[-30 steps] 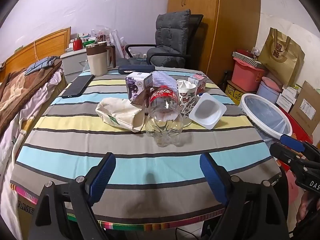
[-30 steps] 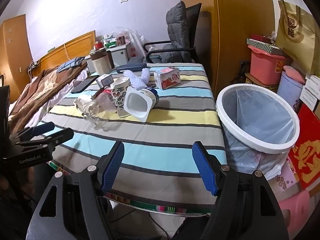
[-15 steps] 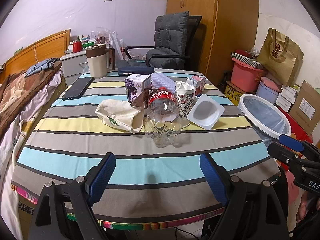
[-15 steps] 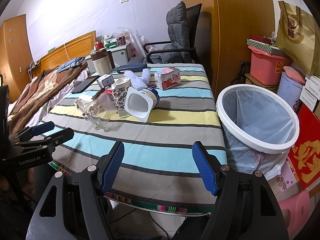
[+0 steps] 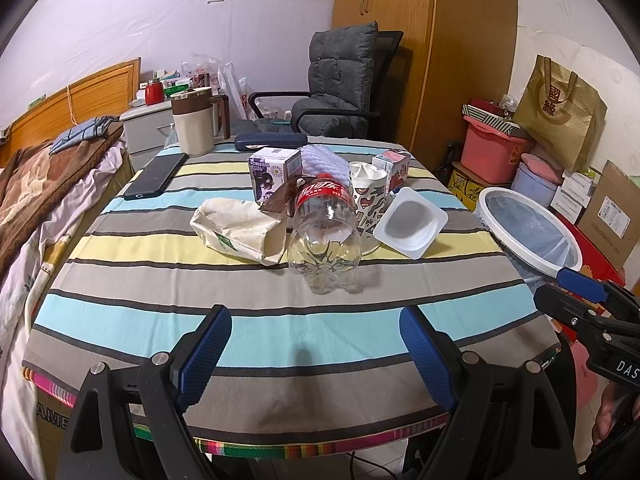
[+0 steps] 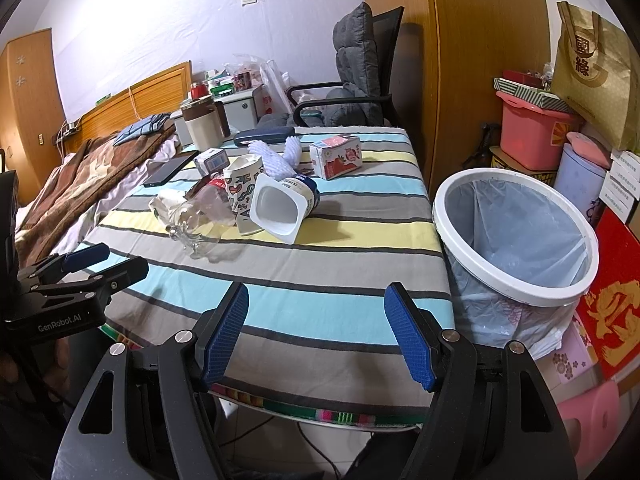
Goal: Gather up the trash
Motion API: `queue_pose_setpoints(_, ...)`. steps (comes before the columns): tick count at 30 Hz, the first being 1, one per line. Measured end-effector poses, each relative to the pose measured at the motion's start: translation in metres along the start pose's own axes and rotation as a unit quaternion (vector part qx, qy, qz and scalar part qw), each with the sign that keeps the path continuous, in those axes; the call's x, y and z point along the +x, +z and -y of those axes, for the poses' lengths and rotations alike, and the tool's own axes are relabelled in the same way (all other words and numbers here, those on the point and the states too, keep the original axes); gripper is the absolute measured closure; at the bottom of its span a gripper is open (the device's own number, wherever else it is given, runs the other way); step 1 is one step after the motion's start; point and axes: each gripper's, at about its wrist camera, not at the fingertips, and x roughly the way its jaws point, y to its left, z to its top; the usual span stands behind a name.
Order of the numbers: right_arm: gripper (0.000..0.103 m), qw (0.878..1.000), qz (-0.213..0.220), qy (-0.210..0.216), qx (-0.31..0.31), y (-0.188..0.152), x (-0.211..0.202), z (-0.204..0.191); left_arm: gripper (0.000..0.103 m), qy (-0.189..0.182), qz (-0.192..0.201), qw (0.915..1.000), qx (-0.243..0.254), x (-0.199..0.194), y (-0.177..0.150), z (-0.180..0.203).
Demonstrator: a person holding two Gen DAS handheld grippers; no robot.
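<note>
Trash lies mid-table on a striped cloth [image 5: 160,312]: a clear plastic bottle [image 5: 324,236] on its side, a crumpled paper bag [image 5: 236,230], a patterned paper cup [image 5: 368,192], a white yogurt tub [image 5: 410,222] tipped over, a purple carton [image 5: 272,168] and a red-and-white carton [image 6: 336,156]. A white trash bin [image 6: 516,236] with a clear liner stands at the table's right side. My left gripper [image 5: 314,344] is open and empty over the near table edge. My right gripper [image 6: 316,332] is open and empty, nearer the bin.
A beige jug [image 5: 194,128], a black phone [image 5: 156,176] and a dark case [image 5: 270,141] sit at the table's far side. A grey chair [image 5: 340,84] stands behind. A bed [image 5: 36,184] is left; boxes and a pink bucket [image 6: 532,132] are right.
Both grippers have stayed open and nearly still; the left wrist view has shifted very slightly. Nothing on the table has moved.
</note>
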Motion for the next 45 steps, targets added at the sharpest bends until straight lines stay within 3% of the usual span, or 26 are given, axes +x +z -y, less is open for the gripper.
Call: queue_pose_setpoints(45,0.031,1.000,-0.001,-0.001,0.001,-0.0002,-0.0005,-0.0009,0.017,-0.001,-0.001,1.0000,0.003,-0.0020,-0.0015,0.0071)
